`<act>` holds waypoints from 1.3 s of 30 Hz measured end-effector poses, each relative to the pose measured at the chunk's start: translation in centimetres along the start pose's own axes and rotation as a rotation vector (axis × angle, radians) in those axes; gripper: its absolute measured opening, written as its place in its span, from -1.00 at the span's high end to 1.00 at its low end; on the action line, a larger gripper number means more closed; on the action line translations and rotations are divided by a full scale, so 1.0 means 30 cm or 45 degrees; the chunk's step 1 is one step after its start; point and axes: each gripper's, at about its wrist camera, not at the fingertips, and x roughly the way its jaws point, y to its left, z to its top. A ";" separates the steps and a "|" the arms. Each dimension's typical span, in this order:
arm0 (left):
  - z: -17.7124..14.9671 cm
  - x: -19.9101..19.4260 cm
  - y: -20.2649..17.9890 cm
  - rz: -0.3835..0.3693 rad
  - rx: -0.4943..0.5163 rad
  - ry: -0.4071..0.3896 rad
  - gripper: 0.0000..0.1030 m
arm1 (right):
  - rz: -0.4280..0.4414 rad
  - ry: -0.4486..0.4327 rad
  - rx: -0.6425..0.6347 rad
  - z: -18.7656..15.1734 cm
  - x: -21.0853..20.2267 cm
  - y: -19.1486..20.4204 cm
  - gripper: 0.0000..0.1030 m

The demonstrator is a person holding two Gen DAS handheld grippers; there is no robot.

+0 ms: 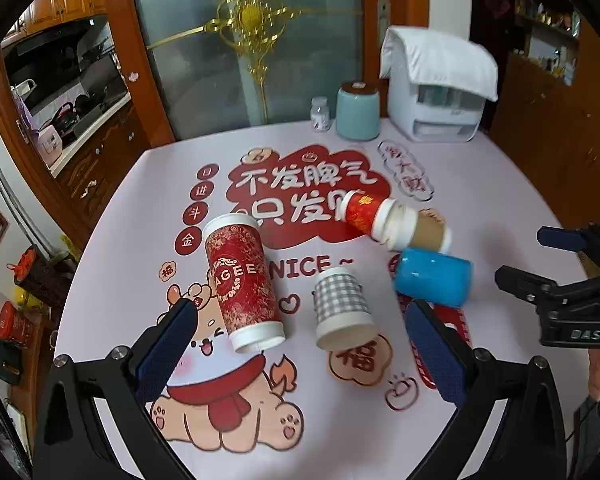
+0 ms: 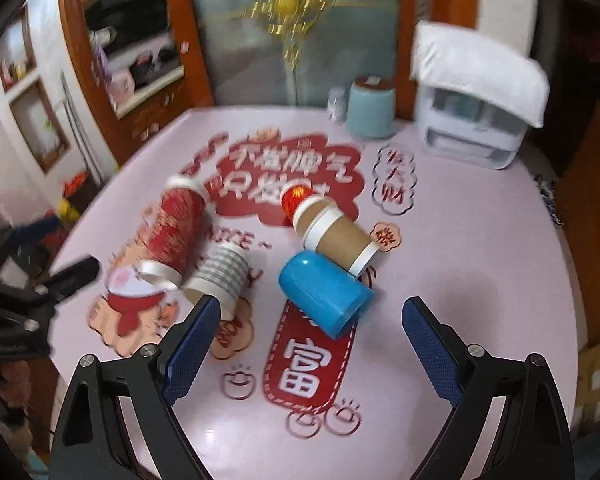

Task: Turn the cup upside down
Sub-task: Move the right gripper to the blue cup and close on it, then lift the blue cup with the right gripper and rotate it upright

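left tongs (image 1: pixel 300 344): spread wide, holding nothing, hanging over the tall red cup (image 1: pixel 242 280) and checked cup (image 1: pixel 342 306)
blue cup (image 2: pixel 324 294): lying sideways on the tabletop (image 2: pixel 480 248)
right tongs (image 2: pixel 312 344): wide too, empty, just short of it

Round table (image 1: pixel 500 184) under a pale pink printed cloth; frosted glass door (image 1: pixel 204 60) behind it with gold ornament (image 1: pixel 252 16), framed in orange-brown wood; wooden cabinet (image 1: pixel 80 128) to the left; dark shelving (image 1: pixel 548 20) at right; even indoor light.
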 end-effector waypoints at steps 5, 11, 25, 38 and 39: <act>0.002 0.162 -0.002 0.009 -0.009 0.117 -0.99 | -0.048 0.139 -0.073 0.035 0.246 -0.008 -0.82; -0.030 0.263 -0.010 0.003 -0.017 0.164 -0.99 | -0.099 0.250 -0.163 0.057 0.447 -0.011 -0.82; -0.048 0.306 -0.028 0.038 0.012 0.185 -0.99 | -0.299 0.456 -0.536 -0.006 0.700 0.162 -0.53; -0.068 0.320 0.032 0.024 -0.067 0.227 -0.99 | -0.366 0.537 -0.468 -0.037 0.790 0.114 -0.26; -0.070 0.316 0.037 0.027 -0.070 0.227 -0.99 | -0.341 0.539 -0.424 -0.034 0.784 0.104 -0.25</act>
